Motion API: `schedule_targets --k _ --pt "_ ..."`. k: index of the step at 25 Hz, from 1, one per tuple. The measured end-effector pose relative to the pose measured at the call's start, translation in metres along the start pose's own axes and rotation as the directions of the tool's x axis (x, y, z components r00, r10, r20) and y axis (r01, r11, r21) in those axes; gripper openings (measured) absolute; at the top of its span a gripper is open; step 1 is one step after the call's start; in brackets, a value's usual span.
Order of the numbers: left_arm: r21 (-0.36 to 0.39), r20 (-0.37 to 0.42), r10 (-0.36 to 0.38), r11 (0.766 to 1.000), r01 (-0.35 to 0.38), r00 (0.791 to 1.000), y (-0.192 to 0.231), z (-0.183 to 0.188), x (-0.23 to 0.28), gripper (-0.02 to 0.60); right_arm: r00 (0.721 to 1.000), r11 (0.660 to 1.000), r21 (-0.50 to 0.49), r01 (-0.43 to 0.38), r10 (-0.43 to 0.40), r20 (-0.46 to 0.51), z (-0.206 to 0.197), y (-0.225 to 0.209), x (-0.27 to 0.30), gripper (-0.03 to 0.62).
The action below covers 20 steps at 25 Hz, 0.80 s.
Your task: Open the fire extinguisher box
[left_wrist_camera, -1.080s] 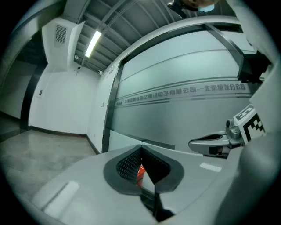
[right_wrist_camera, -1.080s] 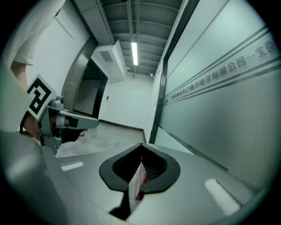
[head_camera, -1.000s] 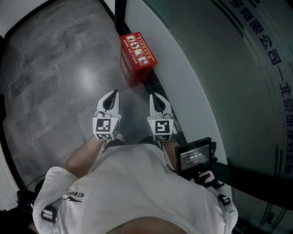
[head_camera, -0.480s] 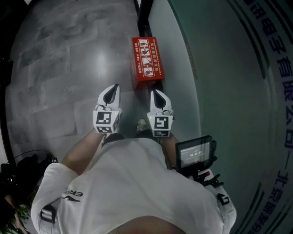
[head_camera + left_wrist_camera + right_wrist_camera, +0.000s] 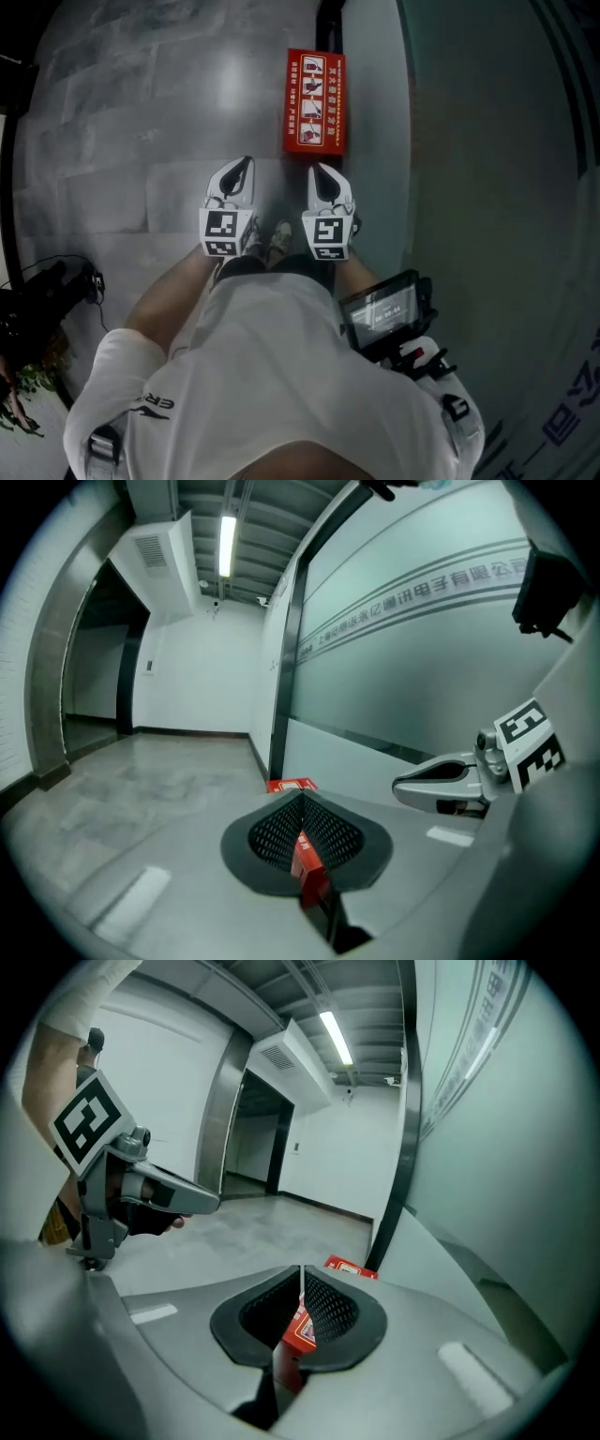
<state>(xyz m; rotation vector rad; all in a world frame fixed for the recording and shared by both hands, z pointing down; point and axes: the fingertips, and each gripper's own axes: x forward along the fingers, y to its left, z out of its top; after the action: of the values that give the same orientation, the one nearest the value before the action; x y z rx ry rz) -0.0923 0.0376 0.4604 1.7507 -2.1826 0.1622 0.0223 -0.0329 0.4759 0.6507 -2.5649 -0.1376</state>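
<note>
The red fire extinguisher box (image 5: 314, 101) stands on the grey floor against the glass wall, its lid down, with printed pictures on top. Both grippers are held side by side short of it, pointing at it. My left gripper (image 5: 246, 165) is shut and empty, a little left of the box's near end. My right gripper (image 5: 316, 172) sits just before the near end; its jaws are all but together, starting to open, with nothing between them. In the left gripper view the box (image 5: 292, 785) lies beyond the shut jaw tips (image 5: 302, 797). The right gripper view shows the same box (image 5: 350, 1267).
A frosted glass wall (image 5: 469, 141) runs along the right, with a black post (image 5: 330, 23) just behind the box. A screen device (image 5: 380, 314) hangs at the person's waist. Dark cables and gear (image 5: 47, 291) lie at the left edge. The person's shoes (image 5: 270, 240) are between the grippers.
The person has walked closer and turned to face the box squarely; it now lies straight ahead of the grippers. Both grippers keep their side-by-side pose.
</note>
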Motion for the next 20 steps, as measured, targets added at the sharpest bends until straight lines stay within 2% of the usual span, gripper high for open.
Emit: schedule_targets --k 5,8,13,20 --pt "-0.027 -0.075 0.002 1.0 -0.004 0.997 0.001 -0.041 0.017 0.003 0.996 0.995 -0.088 -0.047 0.041 -0.074 -0.033 0.011 0.025 0.052" --pt "-0.04 -0.113 -0.002 0.999 -0.002 0.994 0.003 -0.065 0.033 0.003 0.991 0.985 -0.146 -0.088 0.071 -0.115 -0.056 0.017 0.046 0.1" --pt "-0.054 -0.172 -0.021 0.998 0.011 0.985 0.007 -0.109 0.061 0.003 0.974 0.955 -0.258 -0.147 0.095 -0.204 -0.105 0.03 0.085 0.225" --pt "-0.063 -0.204 -0.036 0.998 0.024 0.978 0.009 -0.159 0.093 0.003 0.955 0.907 -0.38 -0.184 0.073 -0.289 -0.169 0.036 0.128 0.283"
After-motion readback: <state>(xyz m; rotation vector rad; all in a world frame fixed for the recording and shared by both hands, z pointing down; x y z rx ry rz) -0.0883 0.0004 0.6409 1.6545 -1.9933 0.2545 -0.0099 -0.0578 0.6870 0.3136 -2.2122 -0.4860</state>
